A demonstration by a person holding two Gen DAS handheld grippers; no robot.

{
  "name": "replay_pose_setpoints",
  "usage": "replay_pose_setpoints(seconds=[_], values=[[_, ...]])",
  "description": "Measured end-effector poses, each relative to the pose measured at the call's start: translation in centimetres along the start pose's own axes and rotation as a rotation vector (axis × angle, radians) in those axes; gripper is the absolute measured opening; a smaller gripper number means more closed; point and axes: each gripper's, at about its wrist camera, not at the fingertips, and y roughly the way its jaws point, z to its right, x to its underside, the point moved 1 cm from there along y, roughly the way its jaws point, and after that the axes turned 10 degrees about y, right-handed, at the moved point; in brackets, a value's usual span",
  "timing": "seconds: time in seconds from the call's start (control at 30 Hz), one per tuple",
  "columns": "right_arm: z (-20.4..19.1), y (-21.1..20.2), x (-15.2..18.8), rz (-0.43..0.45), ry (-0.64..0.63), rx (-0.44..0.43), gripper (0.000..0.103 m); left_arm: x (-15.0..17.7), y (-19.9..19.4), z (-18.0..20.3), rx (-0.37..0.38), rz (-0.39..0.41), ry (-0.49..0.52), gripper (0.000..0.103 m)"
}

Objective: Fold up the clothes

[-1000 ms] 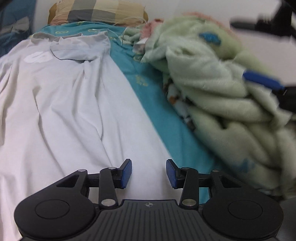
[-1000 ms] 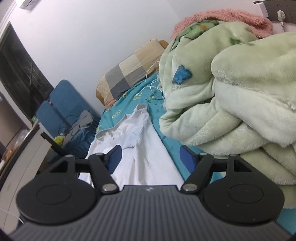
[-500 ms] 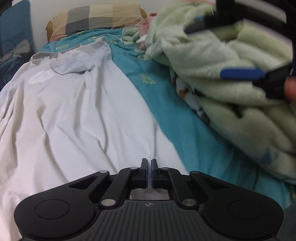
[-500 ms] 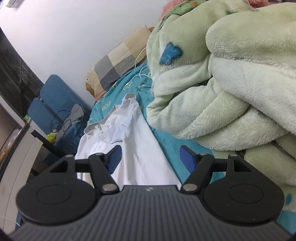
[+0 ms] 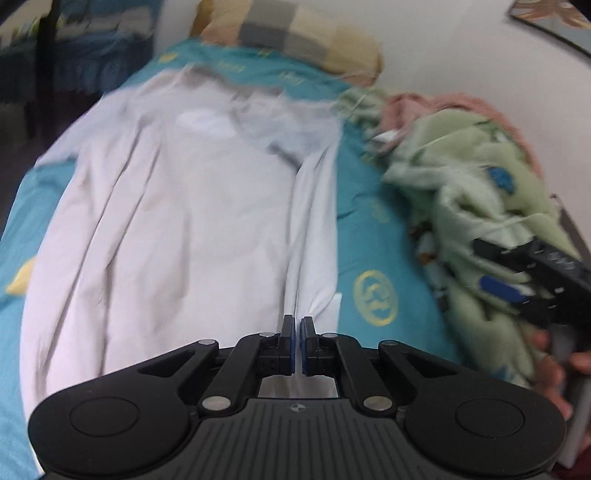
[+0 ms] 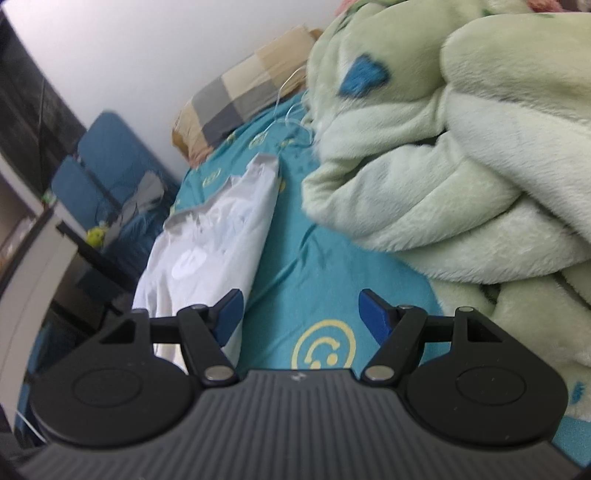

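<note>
White and creased, the shirt (image 5: 177, 229) lies lengthwise on the teal bedsheet (image 5: 373, 236), collar toward the checked pillow (image 5: 291, 33). Its right edge is drawn up into a taut ridge, pinched between the clenched jaws of the left gripper (image 5: 296, 345). Further right, beside the green fleece blanket (image 6: 461, 155), the right gripper (image 6: 301, 314) is spread wide over bare sheet, gripping nothing.

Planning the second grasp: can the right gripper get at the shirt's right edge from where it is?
Probably yes. The right gripper is open and empty over bare teal sheet, with the white shirt edge beside its left finger. The green blanket lies off to the other side, not between them.
</note>
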Motion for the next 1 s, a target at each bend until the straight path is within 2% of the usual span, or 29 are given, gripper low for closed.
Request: replay_pose_setpoints(seconds=[0.13,0.23,0.33,0.47,0.6,0.63,0.7,0.83,0.93,0.97,1.0], values=[[-1.4,1.0,1.3,-0.067,-0.070,0.008,0.072,1.7,3.1,-2.8,-0.066,-0.094,-0.029,0.003],[-2.2,1.8,2.0,-0.116,-0.111,0.012,0.072,1.9,3.1,-3.6,-0.047,-0.092,-0.069,0.004],[-2.6,2.3,2.5,-0.143,-0.102,-0.011,0.071,1.7,1.5,-2.9,-0.023,-0.044,-0.020,0.005],[-3.7,3.4,1.3,-0.154,-0.026,-0.092,0.071,1.9,-1.3,-1.2,-0.003,0.053,0.054,0.022],[-6.6,6.4,-1.3,-0.116,-0.072,-0.079,0.071,2.5,-2.4,2.5,0.037,0.141,0.177,0.046],[-7.3,7.8,-2.0,-0.119,-0.083,-0.077,0.071,2.6,-2.7,3.4,0.047,0.163,0.208,0.047],[-8.4,10.9,-3.3,-0.123,-0.105,-0.071,0.069,3.1,-1.9,5.1,0.066,0.152,0.279,0.051],[-9.4,18.0,-5.6,-0.125,-0.131,-0.053,0.067,4.8,1.4,7.5,0.071,0.071,0.426,0.050],[-8.9,22.9,-6.9,-0.118,-0.129,-0.039,0.067,5.7,4.0,8.7,0.048,0.001,0.514,0.045],[-8.7,24.4,-7.3,-0.119,-0.128,-0.033,0.067,5.8,4.8,8.7,0.046,-0.025,0.521,0.043],[-8.4,25.8,-7.6,-0.125,-0.128,-0.024,0.067,5.8,5.5,8.7,0.047,-0.048,0.521,0.034]])
